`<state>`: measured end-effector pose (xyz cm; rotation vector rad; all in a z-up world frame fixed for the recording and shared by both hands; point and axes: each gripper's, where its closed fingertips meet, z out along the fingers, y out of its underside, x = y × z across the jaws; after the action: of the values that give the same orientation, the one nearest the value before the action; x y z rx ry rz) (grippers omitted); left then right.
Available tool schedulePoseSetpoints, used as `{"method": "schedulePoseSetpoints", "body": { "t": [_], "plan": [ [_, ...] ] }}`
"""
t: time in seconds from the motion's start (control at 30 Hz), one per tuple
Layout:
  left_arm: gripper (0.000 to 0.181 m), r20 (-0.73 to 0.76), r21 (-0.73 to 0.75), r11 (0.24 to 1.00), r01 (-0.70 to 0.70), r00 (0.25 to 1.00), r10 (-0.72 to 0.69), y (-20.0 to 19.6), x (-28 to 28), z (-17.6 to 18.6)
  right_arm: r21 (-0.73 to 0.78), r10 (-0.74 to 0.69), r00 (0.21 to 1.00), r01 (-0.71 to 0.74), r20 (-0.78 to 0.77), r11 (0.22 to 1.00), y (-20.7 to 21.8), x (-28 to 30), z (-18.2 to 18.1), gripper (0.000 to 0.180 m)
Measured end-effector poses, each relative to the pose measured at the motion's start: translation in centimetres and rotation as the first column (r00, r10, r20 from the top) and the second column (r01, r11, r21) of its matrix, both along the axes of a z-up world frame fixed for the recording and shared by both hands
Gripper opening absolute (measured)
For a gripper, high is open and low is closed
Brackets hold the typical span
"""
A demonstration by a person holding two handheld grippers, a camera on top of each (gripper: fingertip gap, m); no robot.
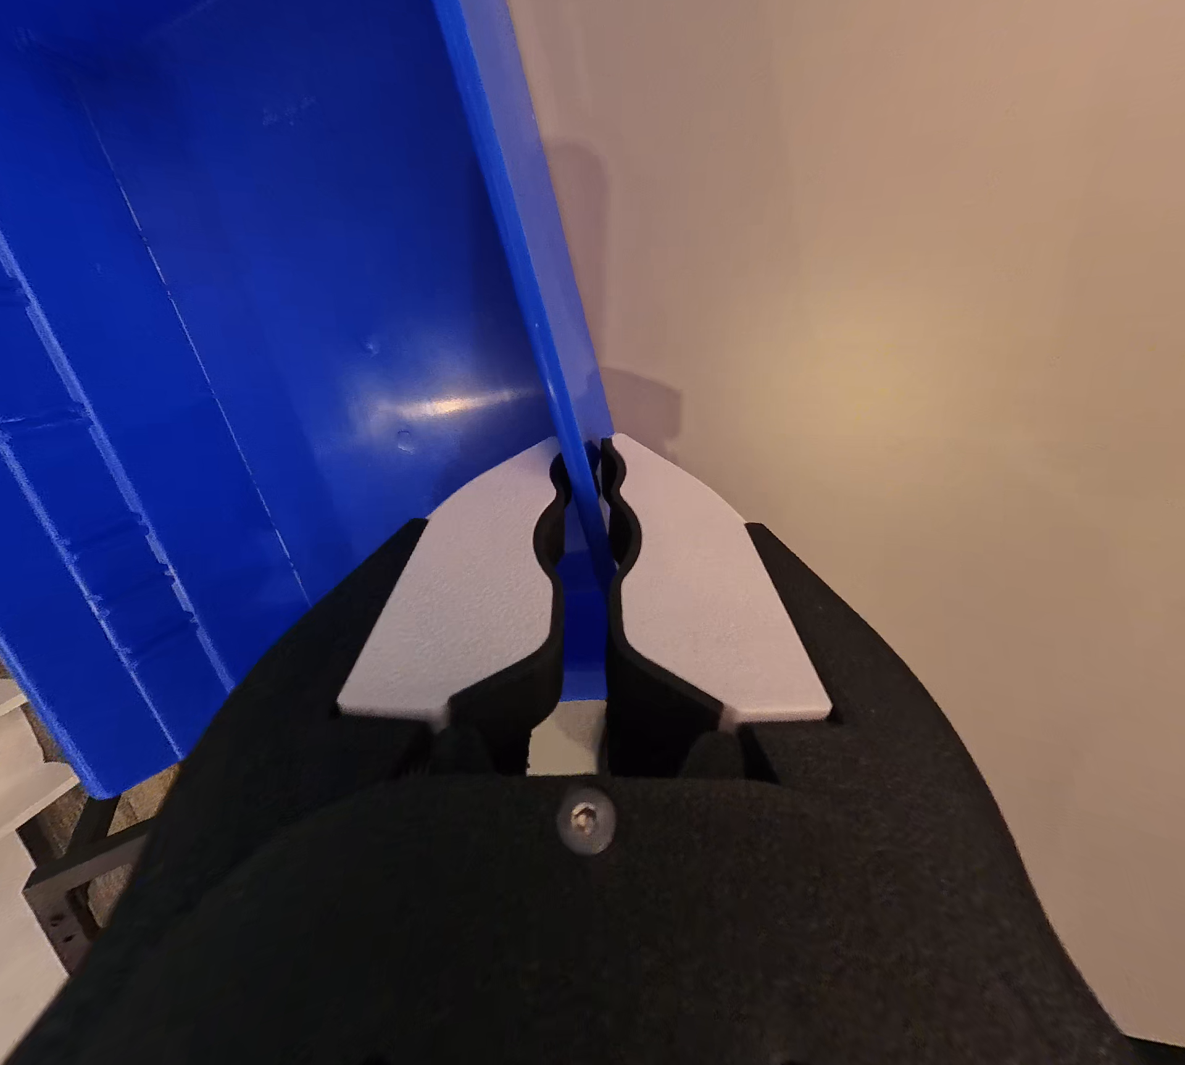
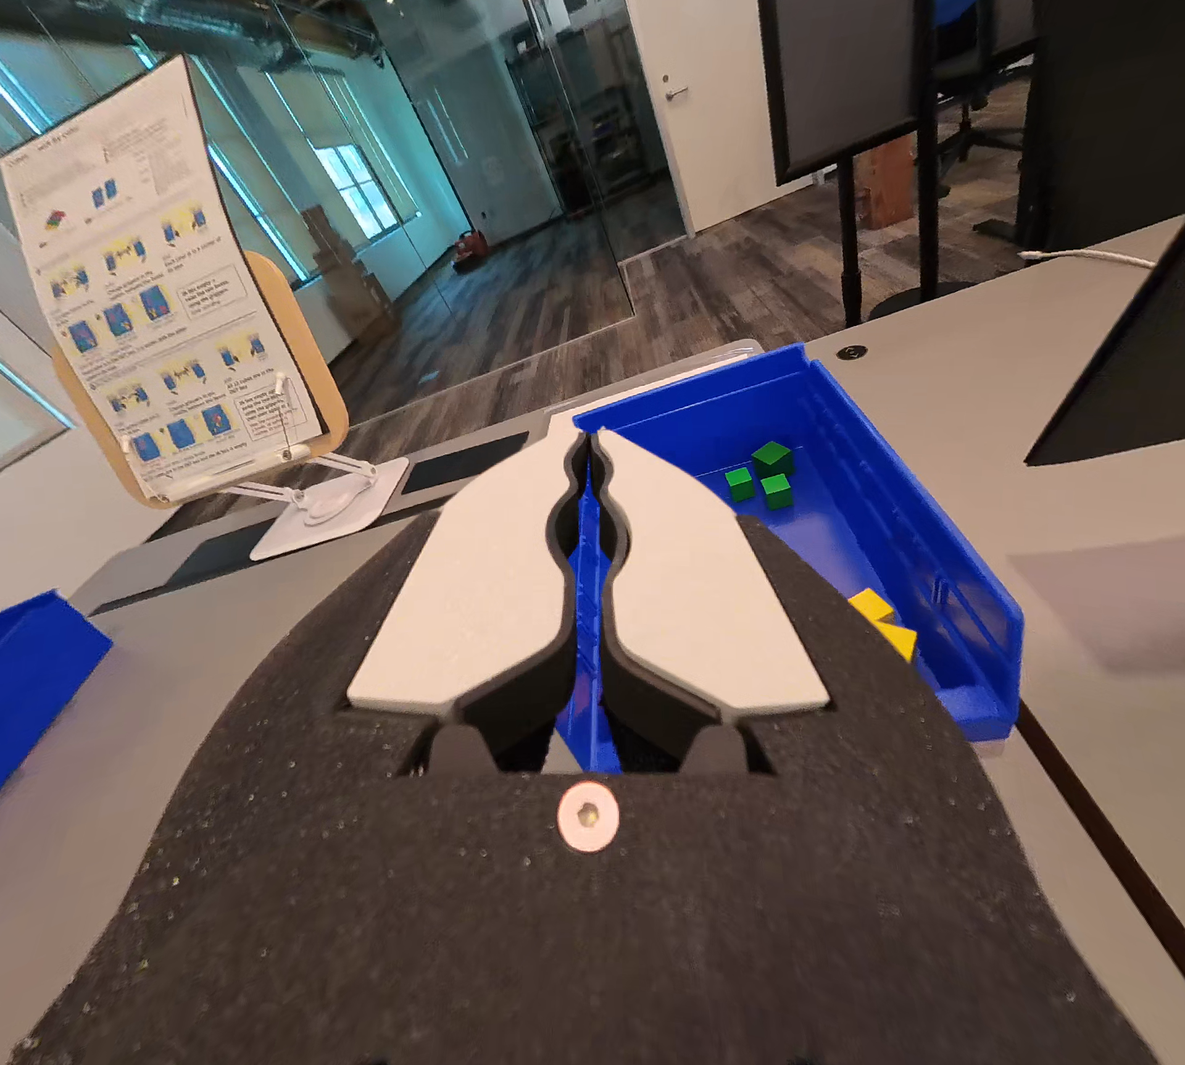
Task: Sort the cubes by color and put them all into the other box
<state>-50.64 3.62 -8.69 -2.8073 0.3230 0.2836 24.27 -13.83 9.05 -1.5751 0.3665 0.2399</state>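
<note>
The blue box (image 1: 269, 277) is glossy, smooth plastic. The left claw (image 1: 585, 460) has matt grey fingers (image 1: 699, 598) in rough black felt-like casing. The surface (image 2: 949, 393) looks smooth and matt.

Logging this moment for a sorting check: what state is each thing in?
Left gripper: shut on a blue box wall.
Blue box: no cubes visible inside.
Right gripper: shut on the other box's wall.
Other box: upright on table.
Green cubes: clustered at its far end.
Yellow cubes: near end, partly hidden.

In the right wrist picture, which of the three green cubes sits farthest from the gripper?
The largest-looking green cube, tilted on an edge, at the back of the blue box; the other two lie flat in front of it.
</note>
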Motion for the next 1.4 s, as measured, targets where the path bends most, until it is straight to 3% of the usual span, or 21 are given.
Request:
{"method": "schedulePoseSetpoints", "body": {
  "t": [0.17,0.37,0.47,0.57,0.67,0.77,0.87,1.0,1.13,1.27,1.4],
  "plan": [
    [0.009,-0.014,0.012,0.999,0.031,0.999,-0.031,-0.1,3.0,0.1,-0.053,0.055,0.998,-0.057,-0.042,0.997,0.3,-0.3,-1.6,0.0],
    [0.009,-0.031,-0.001,0.998,0.055,0.998,-0.055,-0.2,6.0,0.0,0.019,0.09,0.99,-0.088,-0.11,0.996,1.2,1.1,-1.5,0.0],
    [0.01,-0.033,0.012,0.998,0.06,0.998,-0.059,-0.1,7.4,0.0,-0.143,0.109,0.993,-0.115,-0.046,0.983,3.8,2.7,-1.7,0.003],
    [0.009,-0.027,0.021,0.997,0.074,0.997,-0.073,-0.1,9.1,0.0,-0.471,0.169,0.982,-0.109,0.087,0.875,7.7,6.1,-4.2,0.014],
    [0.01,-0.051,0.036,0.994,0.099,0.994,-0.097,-0.1,10.6,0.0,-0.638,0.176,0.962,-0.004,0.207,0.77,10.8,10.3,-6.6,0.018],
    [0.01,-0.064,0.037,0.991,0.128,0.99,-0.126,-0.4,12.2,0.0,-0.826,0.225,0.949,0.06,0.222,0.56,10.8,12.9,-11.4,0.037],
    [0.011,-0.051,0.031,0.987,0.156,0.987,-0.154,-0.6,14.0,-0.1,-0.907,0.245,0.956,0.047,0.163,0.419,10.6,13.6,-14.7,0.054],
    [0.01,-0.068,0.036,0.982,0.187,0.981,-0.184,-0.7,15.8,-0.1,-0.953,0.237,0.971,-0.036,0.038,0.302,10.7,13.0,-17.9,0.052],
    [0.01,-0.071,0.039,0.977,0.21,0.976,-0.207,-0.9,17.7,-0.1,-0.962,0.208,0.978,-0.079,-0.024,0.262,11.2,12.6,-19.7,0.038],
    [0.012,-0.003,0.097,0.968,0.231,0.973,-0.232,-0.3,19.9,0.0,-0.969,0.194,0.981,-0.021,0.028,0.246,11.1,13.7,-20.1,0.013],
    [0.035,0.089,0.166,0.951,0.261,0.957,-0.278,-0.4,20.9,1.0,-0.968,0.2,0.98,-0.051,-0.001,0.246,11.1,13.6,-20.2,0.011]
  ]
}}
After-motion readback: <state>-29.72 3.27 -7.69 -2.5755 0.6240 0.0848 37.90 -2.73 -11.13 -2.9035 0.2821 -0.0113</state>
